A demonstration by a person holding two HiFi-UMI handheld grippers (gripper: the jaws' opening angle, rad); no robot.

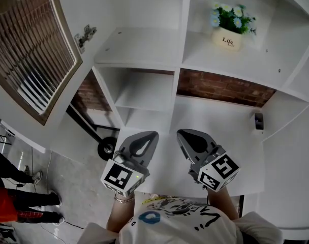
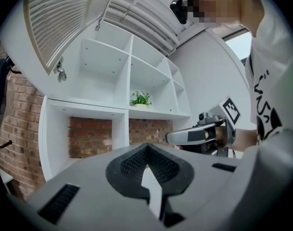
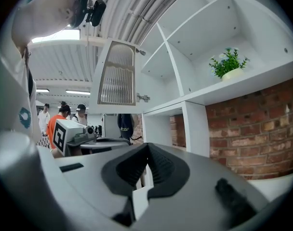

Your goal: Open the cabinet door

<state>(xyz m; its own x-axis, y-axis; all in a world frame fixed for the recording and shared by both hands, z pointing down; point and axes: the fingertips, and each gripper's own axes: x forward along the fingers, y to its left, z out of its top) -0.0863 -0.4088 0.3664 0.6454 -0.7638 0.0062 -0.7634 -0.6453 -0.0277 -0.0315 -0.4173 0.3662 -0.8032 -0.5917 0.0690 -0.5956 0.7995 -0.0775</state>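
The left gripper (image 1: 146,136) and right gripper (image 1: 188,135) are both closed tight and hold nothing. The door (image 1: 32,50) stands wide open, up and left of them.

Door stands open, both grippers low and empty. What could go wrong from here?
1. Nothing holds the cabinet door: the left gripper and right gripper are both shut on nothing, so it might swing closed.
2. The door juts out at the upper left, above the left gripper, so raising that hand could bump it.
3. The potted plant stands on an open shelf, where a careless reach by the right gripper could tip it.
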